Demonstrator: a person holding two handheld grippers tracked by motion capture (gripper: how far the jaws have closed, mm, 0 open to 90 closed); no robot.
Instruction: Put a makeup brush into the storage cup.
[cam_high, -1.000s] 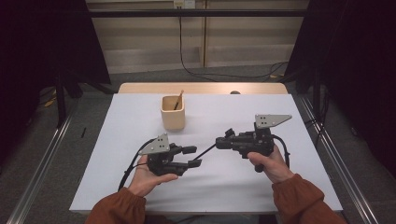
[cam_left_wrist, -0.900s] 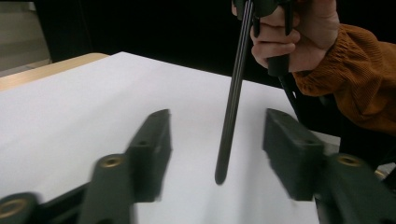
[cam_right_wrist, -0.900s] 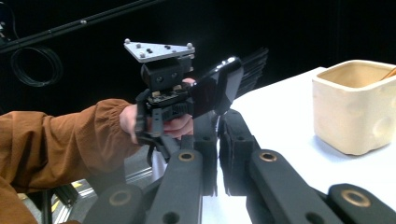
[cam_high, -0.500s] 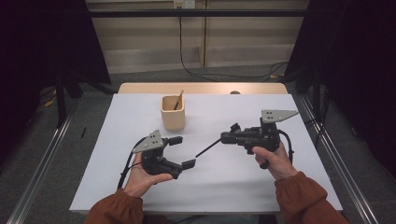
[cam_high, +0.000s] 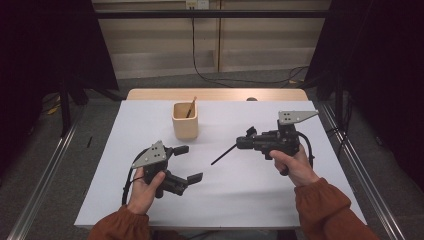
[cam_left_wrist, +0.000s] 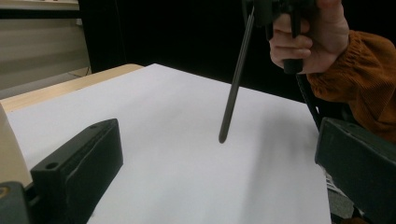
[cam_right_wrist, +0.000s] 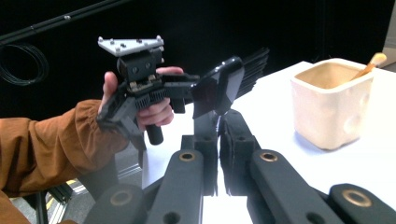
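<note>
Stick (cam_high: 223, 154) clenched in right gripper (cam_high: 240, 144) fingers over bare mid-tabletop (cam_high: 250, 195), left gripper (cam_high: 186, 164) fingers just released, cup (cam_high: 185, 121) near far edge.

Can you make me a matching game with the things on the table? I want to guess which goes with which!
Things:
1. left gripper
2. right gripper
3. cup
4. black stick

States:
A. beige, with a wooden stick standing in it
B. jaws wide open, nothing between them
C. jaws shut on a stick
D. slants down over the white table, its low end free

Pairs: 1-B, 2-C, 3-A, 4-D
</note>
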